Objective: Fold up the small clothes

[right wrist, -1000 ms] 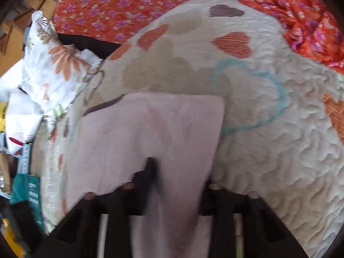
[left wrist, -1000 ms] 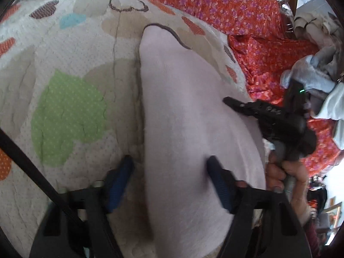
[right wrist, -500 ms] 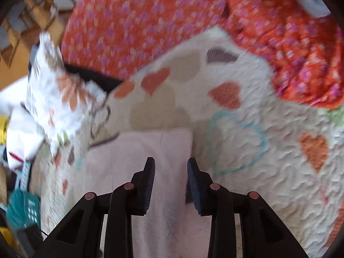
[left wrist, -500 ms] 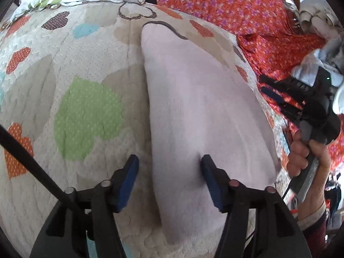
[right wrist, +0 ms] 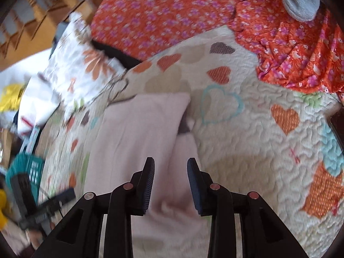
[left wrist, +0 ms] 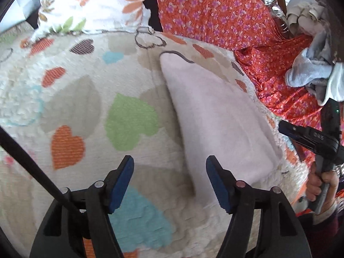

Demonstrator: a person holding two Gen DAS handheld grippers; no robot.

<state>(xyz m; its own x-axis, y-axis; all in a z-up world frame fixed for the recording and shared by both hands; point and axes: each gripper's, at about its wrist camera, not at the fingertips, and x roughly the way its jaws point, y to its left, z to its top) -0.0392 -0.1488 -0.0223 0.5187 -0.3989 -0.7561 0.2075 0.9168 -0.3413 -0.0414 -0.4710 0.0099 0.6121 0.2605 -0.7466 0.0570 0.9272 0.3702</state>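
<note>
In the left wrist view, the left gripper (left wrist: 169, 169) hovers with its blue-padded fingers (left wrist: 121, 181) spread wide and nothing between them, above a quilted bedspread (left wrist: 71, 107) printed with coloured hearts. The pale pink garment (left wrist: 217, 118) lies folded on the bedspread, just ahead and to the right of the gripper, its near edge close to the right finger. Beyond it lies an orange floral sheet (left wrist: 215, 15), with a white flowered pillow (left wrist: 92, 4) at the top left and a heap of grey and white clothes (left wrist: 311, 71) at the far right. The right gripper (left wrist: 288, 130) shows at the right edge, held in the person's right hand (left wrist: 318, 182).

In the right wrist view, the right gripper (right wrist: 171, 182) is parted and empty, directly above the pink garment (right wrist: 137, 133), whose folded upper layer lies over a lower one. The bedspread (right wrist: 247, 150) stretches to the right, and the orange sheet (right wrist: 172, 10) lies behind.
</note>
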